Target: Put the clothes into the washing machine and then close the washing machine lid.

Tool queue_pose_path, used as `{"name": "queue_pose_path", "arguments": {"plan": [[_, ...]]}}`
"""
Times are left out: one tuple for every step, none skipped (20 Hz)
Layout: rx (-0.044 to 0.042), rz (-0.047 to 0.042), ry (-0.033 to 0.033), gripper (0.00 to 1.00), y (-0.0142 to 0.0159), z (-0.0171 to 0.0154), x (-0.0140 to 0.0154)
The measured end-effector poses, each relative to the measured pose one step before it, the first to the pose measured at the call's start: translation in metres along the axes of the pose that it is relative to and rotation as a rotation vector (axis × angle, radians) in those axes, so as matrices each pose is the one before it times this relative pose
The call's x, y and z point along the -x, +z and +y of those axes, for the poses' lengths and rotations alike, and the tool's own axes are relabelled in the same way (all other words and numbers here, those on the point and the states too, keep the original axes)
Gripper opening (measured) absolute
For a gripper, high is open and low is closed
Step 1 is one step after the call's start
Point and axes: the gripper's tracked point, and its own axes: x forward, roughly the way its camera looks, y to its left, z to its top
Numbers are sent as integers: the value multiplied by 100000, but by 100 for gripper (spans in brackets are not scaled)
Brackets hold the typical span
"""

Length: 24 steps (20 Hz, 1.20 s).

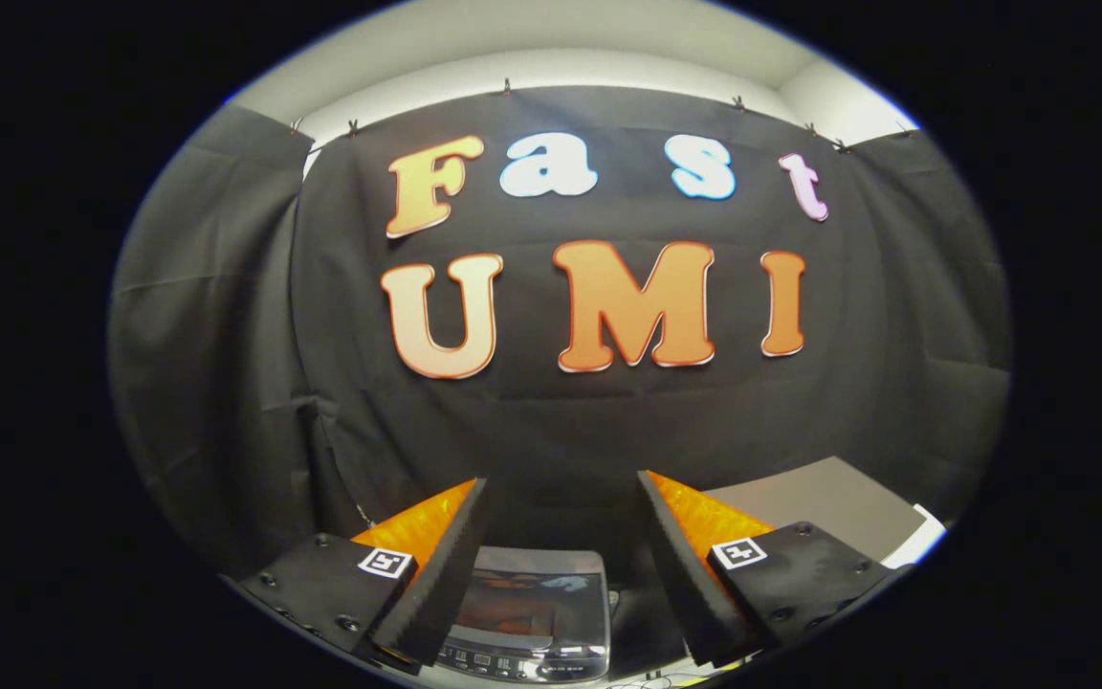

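Left finger (436, 550): raised and aimed at the booth wall; nothing touches its inner face.
Claw (562, 488): released, 2 fingers spread wide, with nothing between them.
Washing machine (527, 617): low down between the 2 fingers and beyond them, well below the line of aim; top-loading type with a control strip along its near edge.
Washing machine lid (532, 598): appears to lie flat over the tub, with reflections on its glossy panel; whether it is fully latched cannot be told.
Right finger (680, 550): raised like the left one; nothing touches its inner face.
Worktop (828, 502): pale surface beyond the right finger, running back to the wall.
Clothes: position not established from this view; contents of the tub cannot be read through the lid.
Task progress: judged to be at 1 of the 2 ends, either before the first pick-up or after the lid has been shut. The free claw and lowered lid fit both cases.
Remaining work: if loading is not yet done, all steps remain: open lid, pick up clothes, load tub, close lid.
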Motion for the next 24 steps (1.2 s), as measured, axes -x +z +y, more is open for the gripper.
{"name": "queue_pose_path", "arguments": {"plan": [[125, -1818, -540, 98, 742, -757, 1139], [290, -1443, -1008, 98, 794, -746, 923], [492, -1081, -1123, 98, 1028, -1097, 1053], [296, -1643, -673, 98, 850, -1005, 881], [229, -961, -930, 98, 578, -1116, 1055], [-34, -1197, -681, 98, 419, -801, 759], [-166, -1169, -560, 98, 530, -768, 878], [273, -908, -486, 98, 467, -802, 779], [163, -613, -631, 98, 334, -822, 531], [-19, -912, -28, 98, 296, -733, 512], [-413, -426, 10, 98, 527, -456, 528], [-131, -657, 40, 98, 294, -592, 548], [-225, -663, 14, 98, 594, -423, 515], [208, -858, -331, 98, 333, -540, 441], [42, -396, 338, 98, 499, -411, 435], [466, 84, 96, 98, 134, -270, 273], [517, -554, 219, 98, 268, -314, 207], [778, -209, -146, 98, 150, -276, 139], [970, -1195, -411, 98, 177, -331, 197], [84, -343, -37, 98, 150, -253, -5], [-327, 607, 605, 98, -327, 119, 108], [-828, 165, 81, 98, -241, -60, -50], [-579, 408, 298, 98, -63, -121, 113], [-102, -541, 99, 98, 40, 15, -15]]}}
